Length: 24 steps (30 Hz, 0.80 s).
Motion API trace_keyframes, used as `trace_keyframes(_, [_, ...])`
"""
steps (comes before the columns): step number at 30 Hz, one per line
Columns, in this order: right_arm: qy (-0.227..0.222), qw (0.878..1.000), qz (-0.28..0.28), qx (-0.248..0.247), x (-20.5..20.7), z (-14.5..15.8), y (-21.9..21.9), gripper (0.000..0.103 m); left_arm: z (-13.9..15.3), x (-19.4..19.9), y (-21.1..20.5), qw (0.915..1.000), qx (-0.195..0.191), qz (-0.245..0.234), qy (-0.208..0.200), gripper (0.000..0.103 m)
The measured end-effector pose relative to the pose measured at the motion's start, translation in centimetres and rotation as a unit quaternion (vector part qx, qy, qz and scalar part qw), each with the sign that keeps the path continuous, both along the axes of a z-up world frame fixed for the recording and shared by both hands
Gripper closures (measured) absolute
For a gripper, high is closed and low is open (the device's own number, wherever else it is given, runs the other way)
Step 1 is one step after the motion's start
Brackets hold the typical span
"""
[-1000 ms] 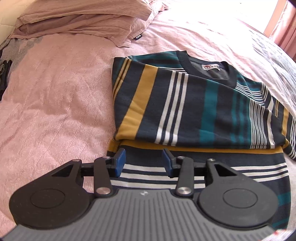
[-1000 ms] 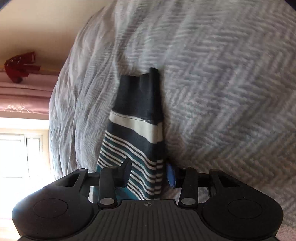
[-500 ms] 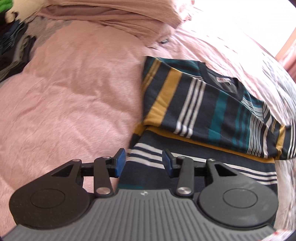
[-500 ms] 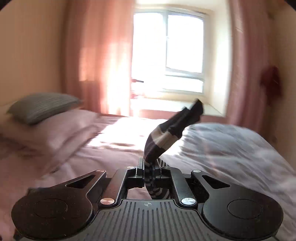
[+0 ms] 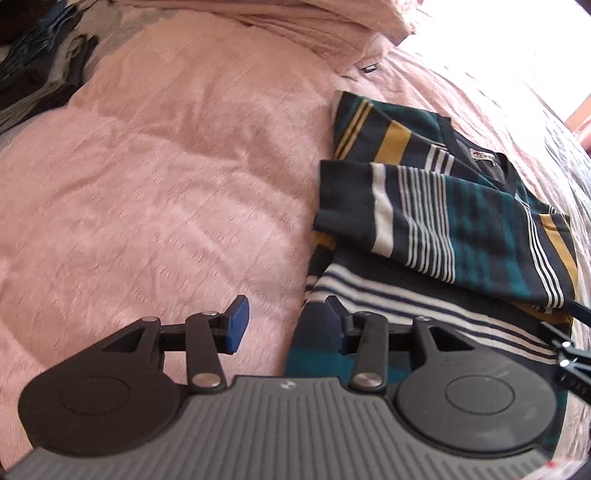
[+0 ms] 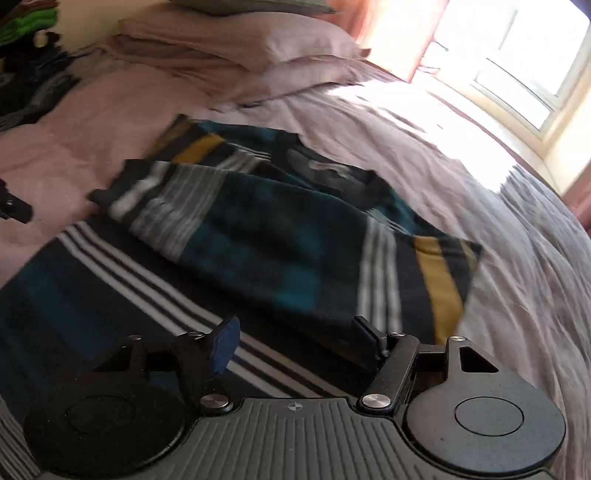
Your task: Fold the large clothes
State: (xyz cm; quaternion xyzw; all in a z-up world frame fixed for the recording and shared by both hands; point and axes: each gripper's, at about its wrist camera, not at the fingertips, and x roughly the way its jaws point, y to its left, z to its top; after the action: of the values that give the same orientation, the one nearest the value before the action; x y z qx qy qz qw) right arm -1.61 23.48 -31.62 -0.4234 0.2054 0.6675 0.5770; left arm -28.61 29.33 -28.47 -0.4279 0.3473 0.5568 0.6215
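Stripes of navy, teal, mustard and white mark the sweater (image 5: pixel 436 221) lying on the pink bedspread (image 5: pixel 166 177), toward the side of the bed where the sunlight falls. From the left wrist camera, a sleeve (image 5: pixel 406 218) is folded across the sweater's chest just below the neck label, its dark cuff reaching the garment's edge that faces the open bedspread. The left gripper (image 5: pixel 286 319) hangs above that edge, one blue pad over bare pink cover and the other over the striped hem; its jaws stand partly apart with nothing between them. Pink pillows (image 5: pixel 314 22) are stacked at the head of the bed, and dark clothes (image 5: pixel 33 74) are piled at the far corner. From the right wrist camera, blurred by motion, the sweater (image 6: pixel 258 236) fills the middle, the sleeve (image 6: pixel 177 206) draped across it. The right gripper (image 6: pixel 295 343) sits low over the striped body, its jaws having just sprung wide, released and empty, with cloth beneath but none pinched. A window (image 6: pixel 517 55) glows beyond the bed's far edge.
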Motion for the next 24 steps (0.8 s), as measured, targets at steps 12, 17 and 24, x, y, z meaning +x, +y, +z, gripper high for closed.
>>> trace_keyframes(12, [0.151, 0.962, -0.227, 0.019, 14.7, 1.6, 3.7, 0.040, -3.5, 4.6, 10.4, 0.9971, 0.060, -0.047, -0.004, 0.048])
trace_keyframes(17, [0.302, 0.894, -0.329, -0.027, 19.5, -2.0, 4.0, 0.041, -7.1, 3.4, 12.9, 0.9968, 0.010, -0.016, -0.078, 0.086])
trace_keyframes(24, [0.307, 0.882, -0.358, -0.003, 20.0, -4.0, 3.0, 0.066, -1.5, 5.5, 10.5, 0.9788, 0.170, -0.084, -0.077, 0.096])
